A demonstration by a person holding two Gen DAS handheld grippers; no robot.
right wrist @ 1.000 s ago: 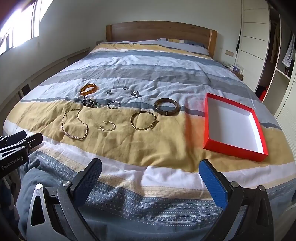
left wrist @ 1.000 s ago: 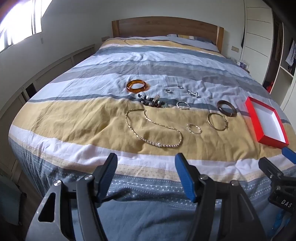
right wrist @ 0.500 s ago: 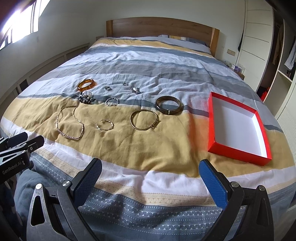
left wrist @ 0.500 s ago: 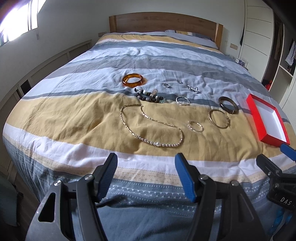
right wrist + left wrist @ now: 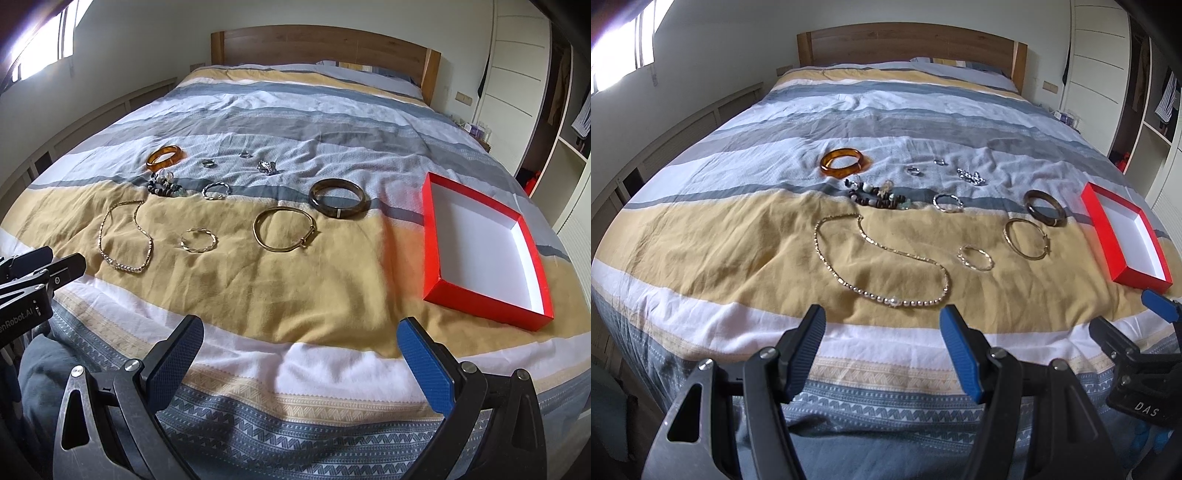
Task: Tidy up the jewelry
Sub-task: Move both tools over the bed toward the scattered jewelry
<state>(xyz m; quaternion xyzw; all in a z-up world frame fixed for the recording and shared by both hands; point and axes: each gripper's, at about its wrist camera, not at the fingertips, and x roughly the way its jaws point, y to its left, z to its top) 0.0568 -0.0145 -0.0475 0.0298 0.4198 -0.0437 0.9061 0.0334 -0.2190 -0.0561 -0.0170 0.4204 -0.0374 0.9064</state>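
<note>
Right wrist view: right hand-held gripper point(image 5: 301, 350) spread wide, empty; left hand-held gripper point(image 5: 882, 338) likewise.

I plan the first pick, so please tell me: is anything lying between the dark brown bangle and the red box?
Nothing visible does. Between the dark brown bangle and the red box only bare bedspread shows. The thin gold bangle lies nearer the camera, off that line. The right gripper is open and empty.

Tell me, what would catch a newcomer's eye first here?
Probably the bright red box, open and empty, on the right of the striped bed. Then the jewelry spread to its left: an amber bangle farthest back, a long gold necklace nearest the left gripper.
</note>
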